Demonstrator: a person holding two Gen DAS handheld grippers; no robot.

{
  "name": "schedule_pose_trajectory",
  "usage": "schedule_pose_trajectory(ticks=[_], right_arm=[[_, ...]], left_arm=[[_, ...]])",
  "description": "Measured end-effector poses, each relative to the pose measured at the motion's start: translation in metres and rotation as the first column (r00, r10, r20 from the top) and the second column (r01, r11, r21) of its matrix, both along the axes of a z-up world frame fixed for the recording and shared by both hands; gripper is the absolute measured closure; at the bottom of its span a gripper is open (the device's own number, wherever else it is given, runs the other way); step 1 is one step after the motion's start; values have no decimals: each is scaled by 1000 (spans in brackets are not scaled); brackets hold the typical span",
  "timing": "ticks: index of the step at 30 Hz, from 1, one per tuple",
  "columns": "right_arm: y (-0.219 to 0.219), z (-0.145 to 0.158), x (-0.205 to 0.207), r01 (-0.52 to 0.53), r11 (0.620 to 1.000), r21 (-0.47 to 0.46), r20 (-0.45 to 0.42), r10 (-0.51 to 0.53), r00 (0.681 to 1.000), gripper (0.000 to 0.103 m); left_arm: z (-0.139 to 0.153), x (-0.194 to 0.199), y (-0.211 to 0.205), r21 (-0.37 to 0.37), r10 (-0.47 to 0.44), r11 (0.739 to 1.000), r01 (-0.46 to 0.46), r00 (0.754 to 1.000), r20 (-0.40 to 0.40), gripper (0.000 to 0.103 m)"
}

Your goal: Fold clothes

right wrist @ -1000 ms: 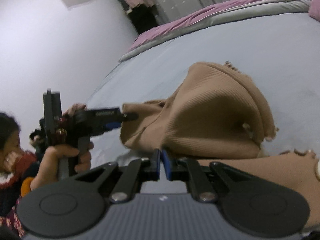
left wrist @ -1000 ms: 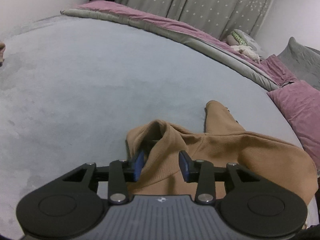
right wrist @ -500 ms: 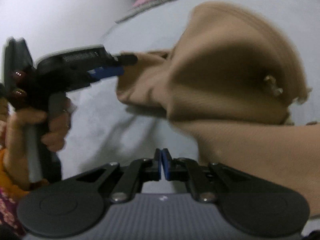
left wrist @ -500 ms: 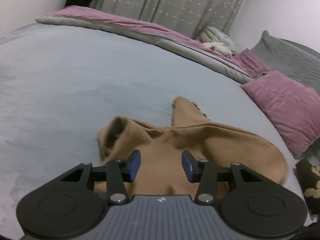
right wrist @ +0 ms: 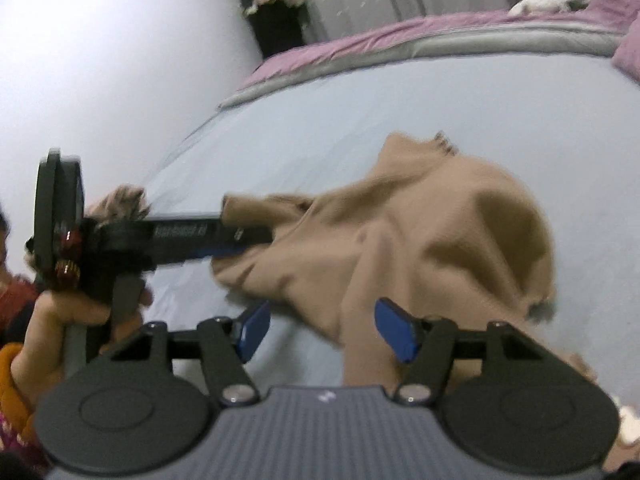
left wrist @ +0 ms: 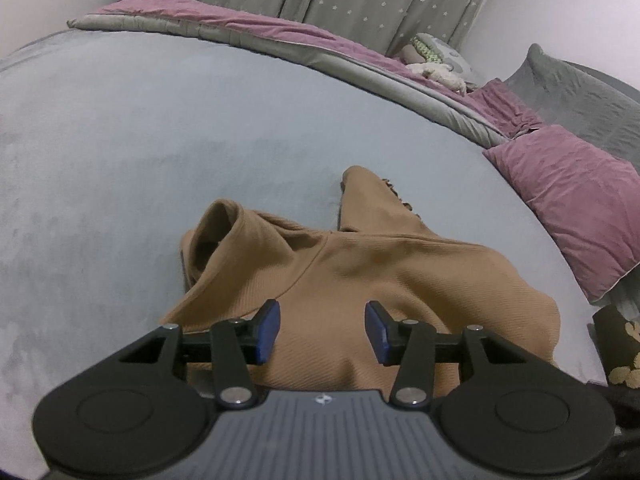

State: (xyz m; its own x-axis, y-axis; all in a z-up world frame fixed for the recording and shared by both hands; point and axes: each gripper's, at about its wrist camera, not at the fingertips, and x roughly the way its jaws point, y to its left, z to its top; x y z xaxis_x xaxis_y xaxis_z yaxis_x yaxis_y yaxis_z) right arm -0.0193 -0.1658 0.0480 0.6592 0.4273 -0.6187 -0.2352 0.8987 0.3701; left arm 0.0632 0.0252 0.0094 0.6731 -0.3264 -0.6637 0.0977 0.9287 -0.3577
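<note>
Loosely heaped, the tan sweater (left wrist: 360, 280) lies on the grey bed (left wrist: 140, 140); both the left gripper (left wrist: 322, 328) and right gripper (right wrist: 324, 330) gape wide above it, holding nothing, likely seeking a fresh hold.

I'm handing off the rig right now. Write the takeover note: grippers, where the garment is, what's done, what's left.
Left gripper: open, over the tan sweater, gripping nothing.
Right gripper: open, empty, at the sweater's near edge.
Sweater: bunched in a heap on the grey bed, collar standing up to the left, one sleeve pointing away.
Done: no neat fold shows.
Left: spread it flat, fold in the sleeves, fold the body.
</note>
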Motion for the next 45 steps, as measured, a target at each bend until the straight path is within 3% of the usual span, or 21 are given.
schedule_pose_trajectory(ticks=[5,10,18,21,23,24,25,28,38,45], right_arm=[[-19,14,5,84,996,2,60,-84,995,31],[-41,23,3,181,983,-24,101,-178,979,28],[-51,2,23,254,965,-66,62,-250,966,29],[-48,-9,31,254,964,-76,40,-251,967,41],[-47,-17,36,254,964,-83,26,-252,967,58],[-45,-20,38,252,964,-83,18,-252,968,72],[-44,-21,40,246,967,-67,12,-246,969,85],[-39,-15,35,201,979,-35,9,-201,980,88],[-23,10,7,14,998,56,33,-16,999,92],[7,19,-13,-180,981,72,41,177,983,92]], left_arm=[[-6,2,6,-18,14,1000,-15,999,-43,57],[-8,3,19,-46,50,998,-53,997,-63,57],[-14,5,45,-104,118,986,-130,987,-112,57],[-17,5,48,-124,124,982,-140,984,-130,57],[-17,6,48,-128,121,982,-138,984,-133,57],[-17,6,47,-130,119,982,-137,984,-134,57],[-16,6,47,-131,117,982,-135,984,-134,57],[-15,6,50,-134,126,980,-143,983,-132,57],[-13,6,62,-149,155,974,-173,980,-129,57],[-11,5,62,-161,132,975,-150,984,-121,57]])
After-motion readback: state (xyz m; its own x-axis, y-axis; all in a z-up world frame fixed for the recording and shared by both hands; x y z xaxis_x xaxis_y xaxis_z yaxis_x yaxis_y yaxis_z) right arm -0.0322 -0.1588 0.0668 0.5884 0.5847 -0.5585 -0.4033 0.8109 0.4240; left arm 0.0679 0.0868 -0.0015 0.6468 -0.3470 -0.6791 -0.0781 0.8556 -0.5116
